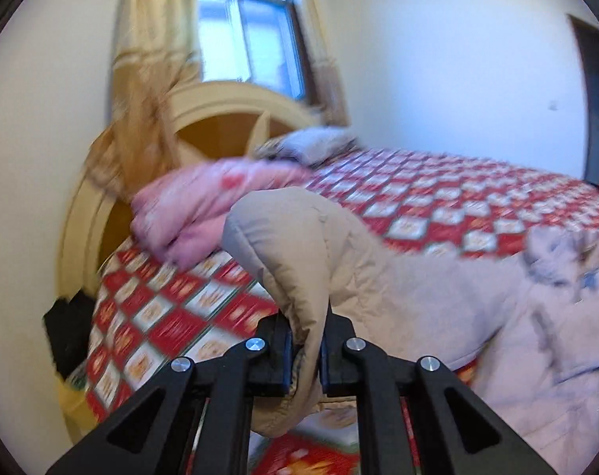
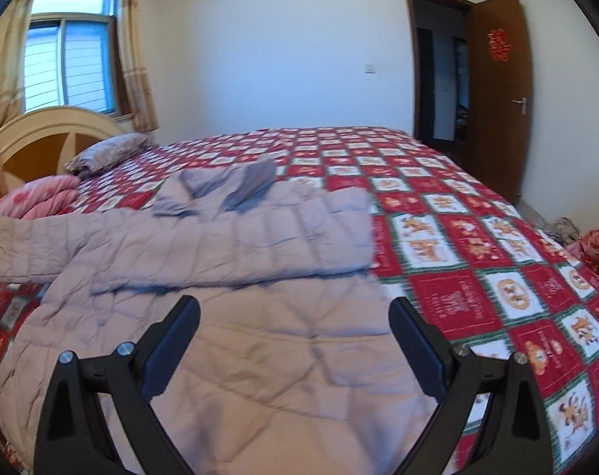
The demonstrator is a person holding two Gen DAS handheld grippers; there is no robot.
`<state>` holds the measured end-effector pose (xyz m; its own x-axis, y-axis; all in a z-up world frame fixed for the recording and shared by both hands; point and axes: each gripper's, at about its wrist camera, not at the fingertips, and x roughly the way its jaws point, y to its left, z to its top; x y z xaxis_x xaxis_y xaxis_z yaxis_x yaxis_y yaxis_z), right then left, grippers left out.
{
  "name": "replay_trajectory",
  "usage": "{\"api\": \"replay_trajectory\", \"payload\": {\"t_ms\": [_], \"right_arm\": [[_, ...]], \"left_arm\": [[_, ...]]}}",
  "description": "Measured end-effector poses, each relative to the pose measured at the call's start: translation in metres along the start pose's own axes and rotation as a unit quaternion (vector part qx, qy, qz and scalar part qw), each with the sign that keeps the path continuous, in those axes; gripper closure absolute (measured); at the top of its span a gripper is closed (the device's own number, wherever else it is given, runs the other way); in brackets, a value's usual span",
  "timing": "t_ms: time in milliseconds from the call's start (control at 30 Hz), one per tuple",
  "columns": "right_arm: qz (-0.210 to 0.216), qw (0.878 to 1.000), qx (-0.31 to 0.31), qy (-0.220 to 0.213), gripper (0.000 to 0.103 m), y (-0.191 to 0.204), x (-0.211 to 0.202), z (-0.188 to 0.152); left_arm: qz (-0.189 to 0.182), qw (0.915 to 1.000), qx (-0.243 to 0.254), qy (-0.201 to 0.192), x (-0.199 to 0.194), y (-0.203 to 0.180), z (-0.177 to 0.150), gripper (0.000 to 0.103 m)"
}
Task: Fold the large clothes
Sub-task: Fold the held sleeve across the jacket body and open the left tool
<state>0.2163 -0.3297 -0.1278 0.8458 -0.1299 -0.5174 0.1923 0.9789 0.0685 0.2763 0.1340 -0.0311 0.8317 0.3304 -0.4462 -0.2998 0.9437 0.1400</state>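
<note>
left gripper (image 1: 305, 350) clamps the padded coat's (image 2: 236, 316) sleeve (image 1: 299, 245), mid-fold; next, lay it across the coat. right gripper (image 2: 295, 340) gapes above the coat.

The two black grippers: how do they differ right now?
The left gripper is shut, pinching the beige sleeve of the puffy coat; the right gripper is spread open, holding nothing. The left lifts fabric; the right hangs above the coat's body. Both are black, two-fingered.

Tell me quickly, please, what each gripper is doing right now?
Left gripper: shut on the sleeve of the jacket.
Right gripper: open, holding nothing, above the jacket.
</note>
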Motion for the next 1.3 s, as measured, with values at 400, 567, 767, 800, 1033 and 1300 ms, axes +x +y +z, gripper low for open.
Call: {"api": "replay_trajectory", "payload": {"t_ms": [400,567,767,800,1033,1300], "right_arm": [[-0.031,0.998,0.045,0.001,0.005,-0.062,-0.010,-0.004],[-0.035,0.997,0.062,0.009,0.005,-0.080,-0.007,-0.013],[-0.029,0.997,0.066,0.030,0.005,-0.085,0.001,-0.018],[-0.028,0.997,0.065,0.032,0.005,-0.084,0.002,-0.017],[0.006,0.997,0.057,0.051,0.005,-0.060,0.015,0.000],[0.078,0.993,0.008,0.092,0.005,0.028,0.070,0.030]], "left_arm": [[-0.175,0.9788,0.104,-0.025,-0.046,-0.218,0.012,0.094],[-0.211,0.9659,0.147,-0.031,-0.058,-0.298,-0.015,0.087],[-0.208,0.9625,0.166,-0.050,-0.071,-0.343,-0.032,0.014],[-0.211,0.9619,0.164,-0.057,-0.073,-0.341,-0.033,0.012],[-0.155,0.9771,0.144,-0.027,-0.017,-0.291,-0.040,0.011],[-0.100,0.9887,0.093,0.062,0.059,-0.230,-0.058,0.011]]}}
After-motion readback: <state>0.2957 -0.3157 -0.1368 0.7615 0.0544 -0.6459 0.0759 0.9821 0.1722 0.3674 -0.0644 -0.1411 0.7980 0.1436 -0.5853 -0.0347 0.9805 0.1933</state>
